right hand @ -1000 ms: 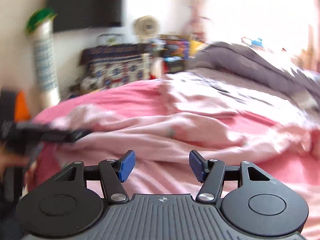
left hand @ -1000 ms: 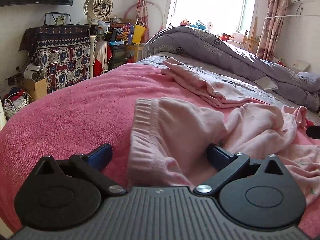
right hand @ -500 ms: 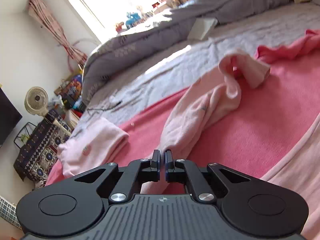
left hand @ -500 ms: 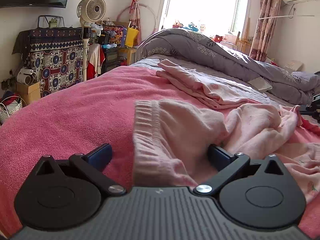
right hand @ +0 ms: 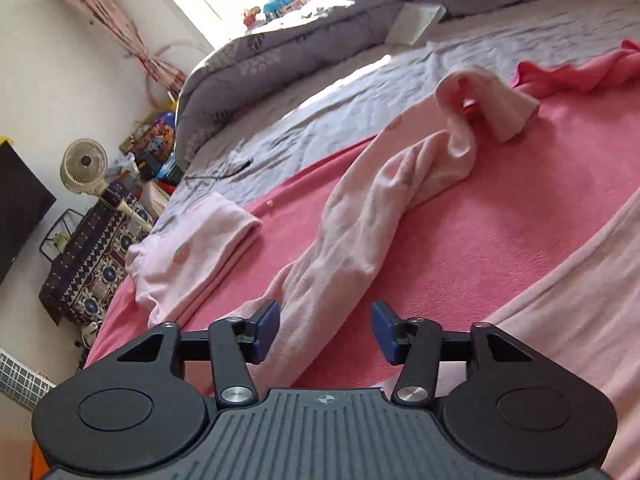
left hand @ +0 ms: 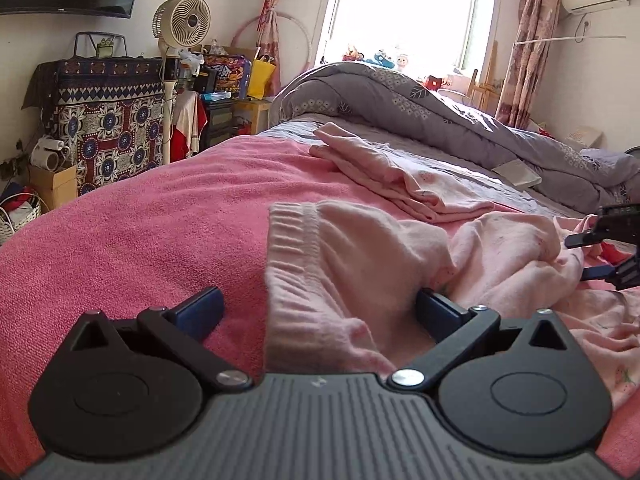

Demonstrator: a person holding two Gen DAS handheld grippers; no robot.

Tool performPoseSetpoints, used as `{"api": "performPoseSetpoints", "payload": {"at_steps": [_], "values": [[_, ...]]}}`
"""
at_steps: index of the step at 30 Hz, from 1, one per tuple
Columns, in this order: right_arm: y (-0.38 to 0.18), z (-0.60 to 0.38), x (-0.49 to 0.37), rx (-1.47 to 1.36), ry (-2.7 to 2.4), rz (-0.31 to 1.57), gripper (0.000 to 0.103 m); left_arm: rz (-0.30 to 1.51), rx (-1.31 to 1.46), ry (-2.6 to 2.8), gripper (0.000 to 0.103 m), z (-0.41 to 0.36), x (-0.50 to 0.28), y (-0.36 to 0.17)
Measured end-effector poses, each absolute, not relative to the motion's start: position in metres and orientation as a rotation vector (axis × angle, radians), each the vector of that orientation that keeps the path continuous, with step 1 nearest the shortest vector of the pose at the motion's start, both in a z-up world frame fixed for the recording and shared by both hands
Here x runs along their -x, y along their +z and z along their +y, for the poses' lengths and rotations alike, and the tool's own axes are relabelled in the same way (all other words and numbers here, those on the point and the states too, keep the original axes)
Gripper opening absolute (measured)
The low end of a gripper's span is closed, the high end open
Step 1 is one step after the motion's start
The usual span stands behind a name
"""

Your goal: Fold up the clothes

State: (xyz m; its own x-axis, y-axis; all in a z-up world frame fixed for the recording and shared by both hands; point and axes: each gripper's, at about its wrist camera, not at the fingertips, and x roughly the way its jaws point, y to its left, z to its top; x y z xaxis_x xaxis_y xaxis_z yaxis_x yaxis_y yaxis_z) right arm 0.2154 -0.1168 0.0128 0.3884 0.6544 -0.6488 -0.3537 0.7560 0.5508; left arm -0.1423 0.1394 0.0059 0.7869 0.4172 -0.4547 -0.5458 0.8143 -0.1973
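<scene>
A crumpled pale pink garment (left hand: 360,264) with a ribbed waistband lies on the pink blanket (left hand: 140,232). My left gripper (left hand: 316,312) is open, its wide jaws straddling the waistband end. My right gripper (right hand: 326,330) is open over a long pink leg or sleeve (right hand: 360,216) of the garment, which runs up between its blue pads. The right gripper also shows at the right edge of the left wrist view (left hand: 608,248). A folded pink garment (left hand: 392,176) lies farther back, also seen in the right wrist view (right hand: 192,248).
A grey floral duvet (left hand: 420,108) is heaped along the far side of the bed. A small white book (left hand: 516,172) lies on the grey sheet. A fan (left hand: 182,24), a patterned cabinet (left hand: 104,120) and clutter stand left of the bed.
My right gripper was shut half a second ago and has opened around the pink leg. It swung from facing the room to low over the blanket. My left gripper has stayed in place.
</scene>
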Motion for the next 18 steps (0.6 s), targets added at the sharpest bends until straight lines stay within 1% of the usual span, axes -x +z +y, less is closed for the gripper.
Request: {"api": "performPoseSetpoints", "payload": {"at_steps": [1,2,3,5,10,12,13,15,18], "values": [[0.010,-0.107,-0.217,-0.336,0.635,0.986,0.056,0.403,0.331,0.523,0.102,0.140,0.142,0.005],[0.010,-0.099,-0.216,-0.316,0.600,0.981,0.026,0.400,0.331,0.518,0.102,0.140,0.143,0.005],[0.009,-0.091,-0.216,-0.297,0.565,0.975,0.006,0.399,0.331,0.513,0.102,0.141,0.144,0.005],[0.021,-0.095,-0.210,-0.316,0.562,0.937,0.008,0.399,0.329,0.507,0.102,0.141,0.144,0.005],[0.085,-0.149,-0.158,-0.197,0.584,0.622,0.008,0.392,0.347,0.503,0.103,0.142,0.146,0.007],[0.099,-0.177,-0.137,-0.171,0.596,0.549,0.008,0.383,0.363,0.495,0.103,0.143,0.148,0.008],[0.102,-0.189,-0.128,-0.165,0.596,0.532,0.008,0.378,0.371,0.490,0.103,0.144,0.150,0.008],[0.091,-0.208,-0.116,-0.139,0.592,0.562,0.008,0.364,0.390,0.484,0.103,0.146,0.153,0.008],[0.051,-0.214,-0.106,-0.016,0.537,0.650,0.009,0.351,0.399,0.484,0.103,0.145,0.157,0.009]]}}
